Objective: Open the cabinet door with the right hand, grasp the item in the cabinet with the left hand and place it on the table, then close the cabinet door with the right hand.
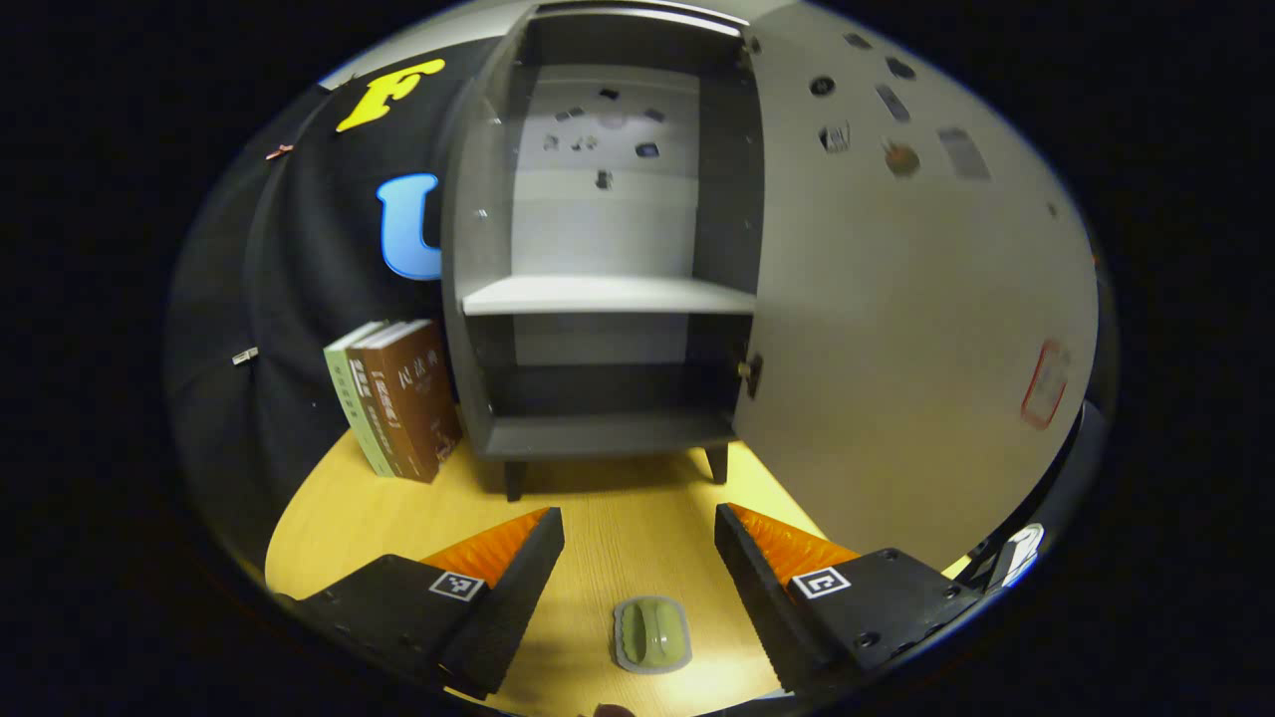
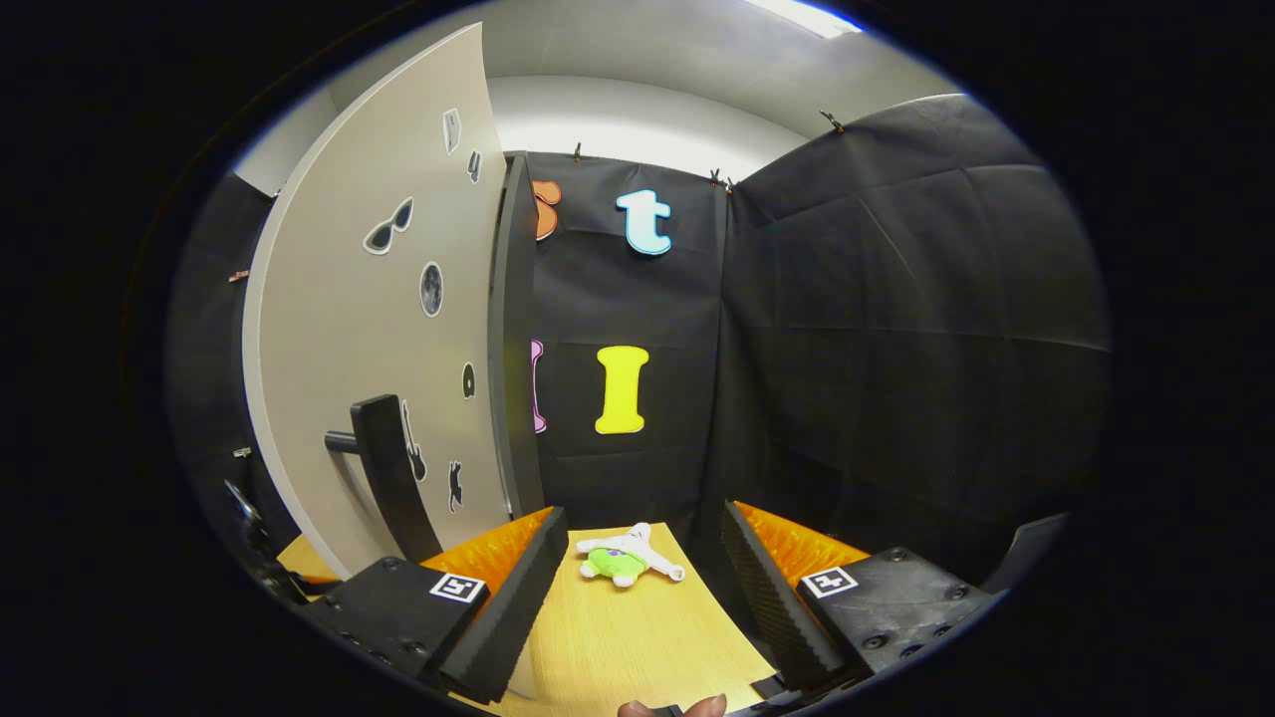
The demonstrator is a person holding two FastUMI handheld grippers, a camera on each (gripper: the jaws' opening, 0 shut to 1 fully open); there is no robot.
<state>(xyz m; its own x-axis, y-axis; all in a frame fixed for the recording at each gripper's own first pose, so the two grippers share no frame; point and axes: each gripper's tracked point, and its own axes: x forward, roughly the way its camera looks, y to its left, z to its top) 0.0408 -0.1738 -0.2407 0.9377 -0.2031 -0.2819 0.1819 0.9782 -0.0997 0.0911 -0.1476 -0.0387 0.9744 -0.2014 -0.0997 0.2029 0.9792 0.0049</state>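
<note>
Grey-green, the small item (image 1: pixel 651 634) lies flat on the wooden table (image 1: pixel 618 518), between the fingers of the left gripper (image 1: pixel 638 568) and touched by neither. Those fingers are spread wide, so the item rests on the table alone; judged from this, the placing step is complete and the item is released. Its position in front of the cabinet (image 1: pixel 608 299) keeps it out of the shelf space.

Both compartments of the cabinet appear bare (the shelf (image 1: pixel 608 295) carries nothing visible). The cabinet door (image 1: pixel 896 329) stands swung wide to the right of the opening, which is why the interior is fully exposed in the left gripper view. Several books (image 1: pixel 393 396) lean against the cabinet's left side.

In the right gripper view, the right gripper (image 2: pixel 642 573) has its fingers spread and holds nothing. The door's outer face (image 2: pixel 379 329), with its dark handle (image 2: pixel 388 478), sits just to the left of the fingers, near enough for a push or grasp. A small green and white plush toy (image 2: pixel 626 560) lies on the table ahead.

Remaining step, by judgement: close the door with the right gripper.
</note>
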